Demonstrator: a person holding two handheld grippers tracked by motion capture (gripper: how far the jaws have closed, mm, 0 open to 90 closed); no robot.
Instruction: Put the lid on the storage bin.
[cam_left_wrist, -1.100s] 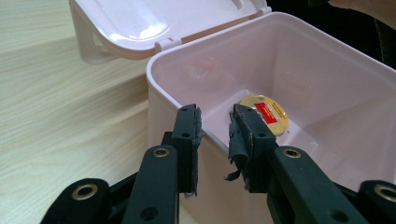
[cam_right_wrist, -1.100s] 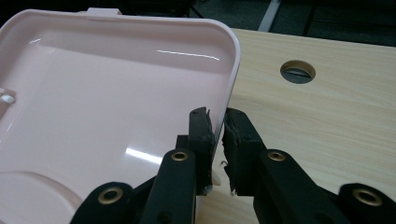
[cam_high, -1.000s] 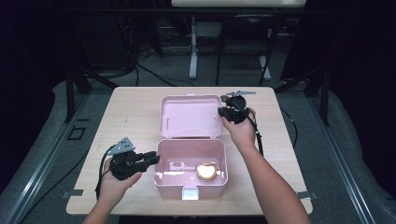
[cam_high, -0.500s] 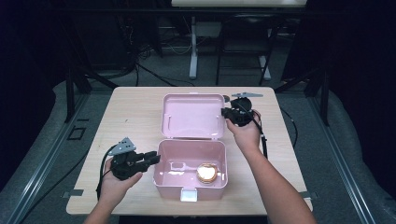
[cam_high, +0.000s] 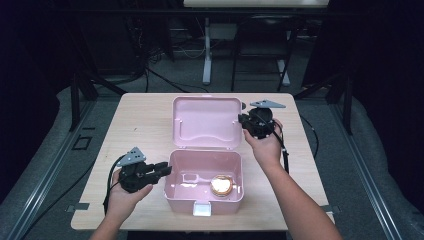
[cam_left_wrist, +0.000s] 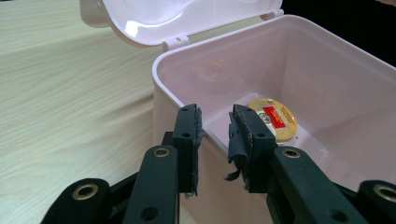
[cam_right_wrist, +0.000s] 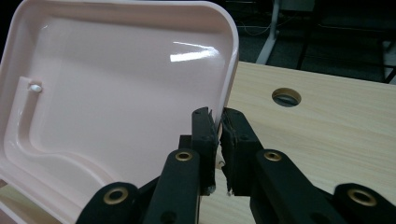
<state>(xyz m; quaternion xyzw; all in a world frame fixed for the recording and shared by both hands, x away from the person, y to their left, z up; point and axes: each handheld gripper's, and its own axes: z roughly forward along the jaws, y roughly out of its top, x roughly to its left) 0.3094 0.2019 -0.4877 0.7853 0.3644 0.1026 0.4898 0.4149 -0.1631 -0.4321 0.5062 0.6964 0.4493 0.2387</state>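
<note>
1. Nearest me, my left gripper (cam_high: 161, 170) is clamping its jaws on the left wall of the pink box (cam_high: 172, 192), one jaw outside and one inside the rim, as the left gripper view shows. I am holding the box steady on the worktop (cam_high: 125, 130).
2. Inside the box, toward its right side, a round gold tin (cam_high: 221, 185) with a red label is lying flat on the floor of the box, clear of my jaws.
3. Farther back, the lid (cam_high: 205, 122) is standing open behind the box on its hinge.
4. My right gripper (cam_high: 243, 120) is pinching the lid's right edge; its jaws have just been closing, and the right gripper view shows the thin rim (cam_right_wrist: 232, 70) between them.
5. As I judge it, closing the lid is the step in hand. To do it well I should be keeping the pinch shallow on the rim and swinging the lid in an arc about the hinge rather than pushing it flat.
6. I should be keeping the left jaws firm until the lid nears, then clearing the inner jaw so that it is not trapped.
</note>
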